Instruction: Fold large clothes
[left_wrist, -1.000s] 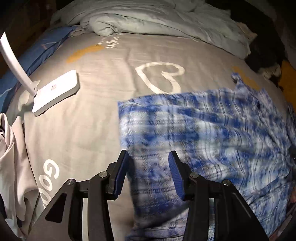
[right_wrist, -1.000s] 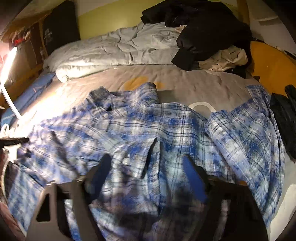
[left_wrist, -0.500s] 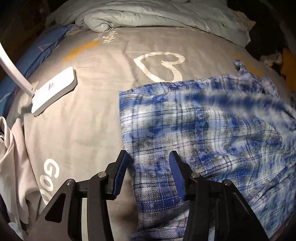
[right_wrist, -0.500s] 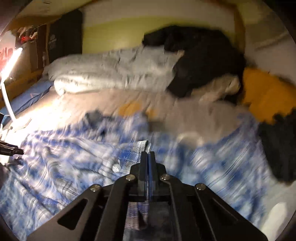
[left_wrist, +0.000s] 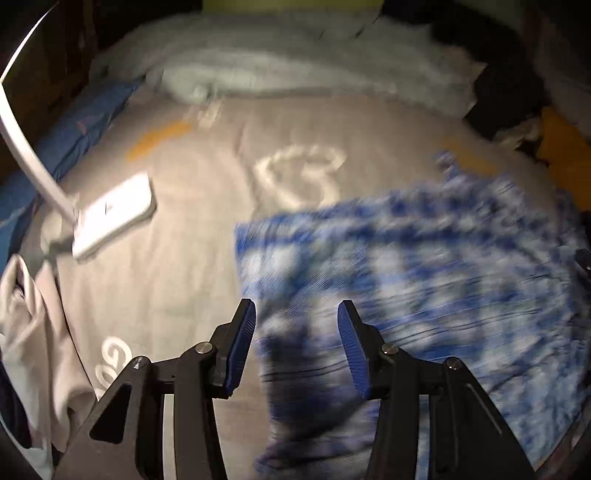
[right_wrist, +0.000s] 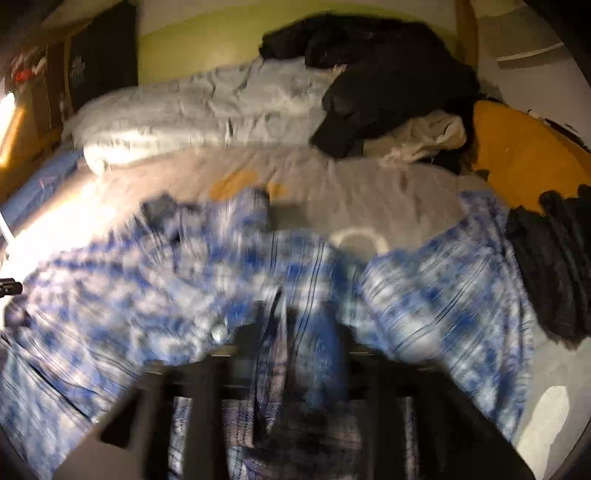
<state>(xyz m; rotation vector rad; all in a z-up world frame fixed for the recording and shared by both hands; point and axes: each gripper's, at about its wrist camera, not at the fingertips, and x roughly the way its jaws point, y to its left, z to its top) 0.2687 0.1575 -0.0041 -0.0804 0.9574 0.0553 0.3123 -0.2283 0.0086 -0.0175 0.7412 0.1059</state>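
Left gripper (left_wrist: 295, 332), black frame with blue ribbed pads, sits partway open above the near left edge of the blue-and-white plaid flannel shirt (left_wrist: 424, 288); nothing pinched, fabric lies below the gap. Right gripper (right_wrist: 291, 332) badly blurred, jaws opening, a bunched fold of the same shirt (right_wrist: 273, 369) runs up between the fingers; can't tell if the pads press on it. Shirt lies spread across the grey bedspread (left_wrist: 192, 229), printed with a white heart outline (left_wrist: 299, 177) and orange patches, collar end toward the far side, one sleeve out right. Left of the shirt, well apart: white desk lamp with flat rectangular base (left_wrist: 110, 214) standing on the bedspread, curved neck rising left. Crumpled beige cloth (left_wrist: 33, 325) at the near left edge. Far side: rumpled pale grey duvet (right_wrist: 207, 107), black jacket heap (right_wrist: 384, 77) on top of it, cream garment (right_wrist: 421, 140) just beside, mustard-yellow pillow (right_wrist: 524, 155) right. Dark ribbed garment (right_wrist: 554, 258) at right edge.
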